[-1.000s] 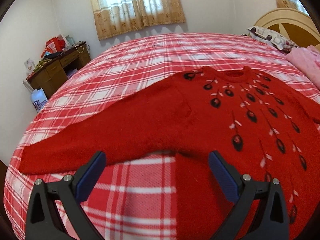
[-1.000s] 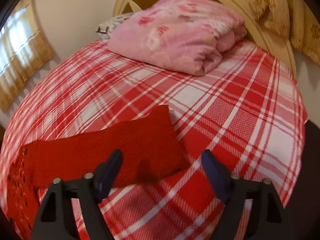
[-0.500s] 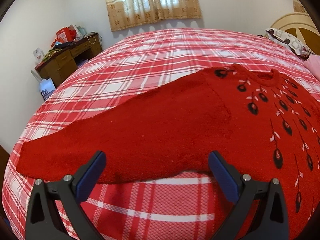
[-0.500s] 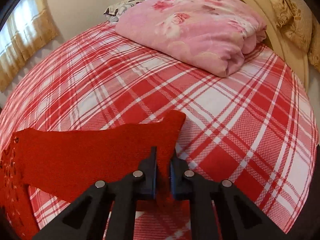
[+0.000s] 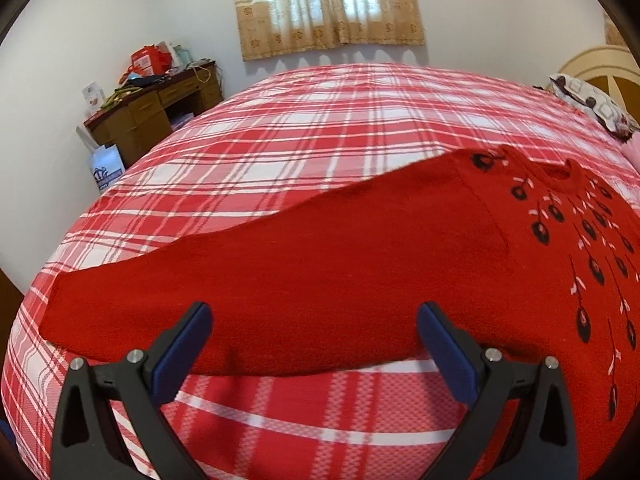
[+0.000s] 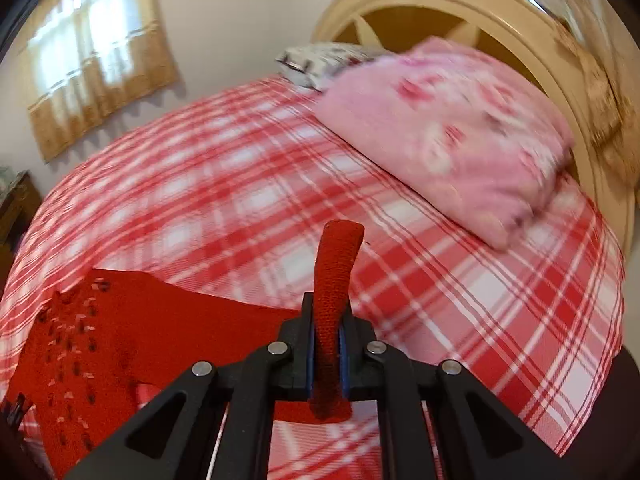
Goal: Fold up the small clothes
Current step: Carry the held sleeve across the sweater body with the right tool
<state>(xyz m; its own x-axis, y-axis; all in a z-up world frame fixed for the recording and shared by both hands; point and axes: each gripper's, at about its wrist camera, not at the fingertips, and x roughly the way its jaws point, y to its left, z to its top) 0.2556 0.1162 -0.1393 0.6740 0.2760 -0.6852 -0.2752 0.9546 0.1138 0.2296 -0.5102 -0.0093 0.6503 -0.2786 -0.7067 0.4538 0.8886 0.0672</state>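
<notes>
So the right gripper (image 6: pixel 326 354) is pinched tight on the cuff end of the red sweater (image 5: pixel 360 272), with the sleeve tip (image 6: pixel 338 264) poking up past the blue pads and curling over, lifted clear of the bed. A second ago those jaws were spread wide over the sleeve while it lay flat on the plaid bedspread (image 5: pixel 320 128); now they're clamped and the whole view is blurred and swung toward the headboard (image 6: pixel 460 8). The left gripper (image 5: pixel 314 344) is angled down with its jaws wide apart and nothing between them, sitting over the other sleeve (image 5: pixel 200 308), which lies flat and stretches out toward the bed's left edge. That view has slid along the sleeve compared to before. The sweater body sits spread on the bed. Lots of bare bedspread beyond it; the pink folded quilt (image 6: pixel 452 132) and a pillow (image 6: pixel 320 60) sit well apart up by the headboard.
</notes>
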